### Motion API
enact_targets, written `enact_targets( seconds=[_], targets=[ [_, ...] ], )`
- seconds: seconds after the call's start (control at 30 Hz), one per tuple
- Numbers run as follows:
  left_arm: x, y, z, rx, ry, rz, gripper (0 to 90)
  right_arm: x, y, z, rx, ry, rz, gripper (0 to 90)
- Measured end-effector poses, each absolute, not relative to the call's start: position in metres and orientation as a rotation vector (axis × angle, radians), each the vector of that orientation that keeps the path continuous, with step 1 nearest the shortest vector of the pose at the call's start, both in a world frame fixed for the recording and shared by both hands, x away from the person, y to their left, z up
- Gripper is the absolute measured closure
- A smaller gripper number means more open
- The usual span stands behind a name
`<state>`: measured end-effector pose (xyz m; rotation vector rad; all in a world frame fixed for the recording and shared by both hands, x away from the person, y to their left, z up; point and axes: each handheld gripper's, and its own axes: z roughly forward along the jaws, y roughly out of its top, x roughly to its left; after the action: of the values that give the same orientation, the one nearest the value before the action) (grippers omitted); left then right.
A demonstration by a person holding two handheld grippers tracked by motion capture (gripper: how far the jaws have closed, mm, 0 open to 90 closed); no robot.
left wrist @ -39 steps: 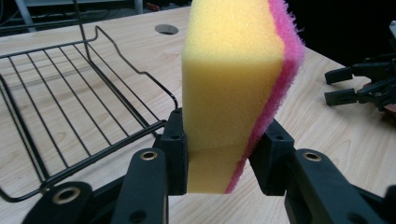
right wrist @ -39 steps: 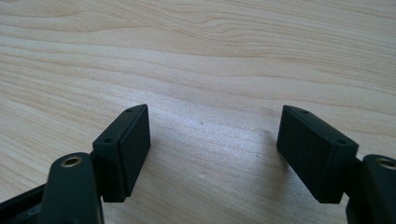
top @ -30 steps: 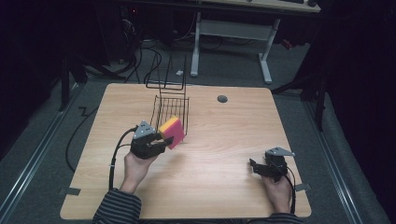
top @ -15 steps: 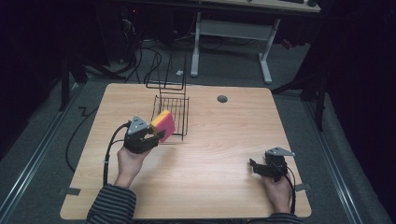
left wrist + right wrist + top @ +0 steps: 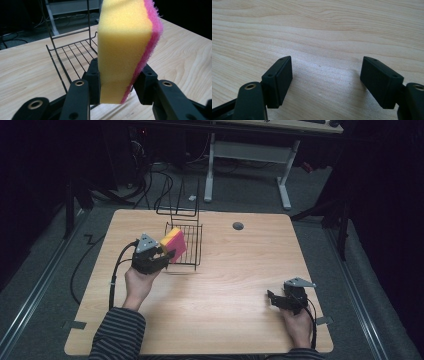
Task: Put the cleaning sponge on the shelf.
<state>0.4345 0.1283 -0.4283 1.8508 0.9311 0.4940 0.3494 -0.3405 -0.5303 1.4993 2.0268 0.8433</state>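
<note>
A yellow sponge with a pink scouring side (image 5: 173, 245) (image 5: 125, 47) stands on edge between the jaws of my left gripper (image 5: 165, 256) (image 5: 116, 80), which is shut on it. It hangs at the left front corner of a black wire rack (image 5: 185, 245) (image 5: 72, 53), just over the rack's flat grid. My right gripper (image 5: 274, 299) (image 5: 327, 80) rests low on the bare wood at the table's front right, open, with nothing between its jaws.
The rack's tall wire back (image 5: 177, 202) rises at the table's far edge. A round grey cable hole (image 5: 238, 226) sits right of it. The wooden table (image 5: 230, 285) is bare between the two hands. A white desk frame (image 5: 247, 155) stands behind.
My left gripper has carried the sponge leftward and a little away from me, from the rack's front to its left front corner. The right gripper has stayed put.
</note>
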Motion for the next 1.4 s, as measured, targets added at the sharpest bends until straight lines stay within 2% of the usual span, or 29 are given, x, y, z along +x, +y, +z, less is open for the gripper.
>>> enact_targets(
  seconds=[0.53,0.97,1.4],
  targets=[
    [0.470,0.118,-0.437,1.862,0.962,0.567,62.0,0.349,-0.340,-0.530,1.499,2.027,0.843,26.1],
    [0.495,0.118,-0.460,1.835,1.058,0.572,62.0,0.349,-0.341,-0.530,1.497,2.028,0.843,26.1],
    [0.511,0.104,-0.477,1.899,1.079,0.582,61.6,0.349,-0.340,-0.530,1.501,2.026,0.844,26.1]
  ],
)
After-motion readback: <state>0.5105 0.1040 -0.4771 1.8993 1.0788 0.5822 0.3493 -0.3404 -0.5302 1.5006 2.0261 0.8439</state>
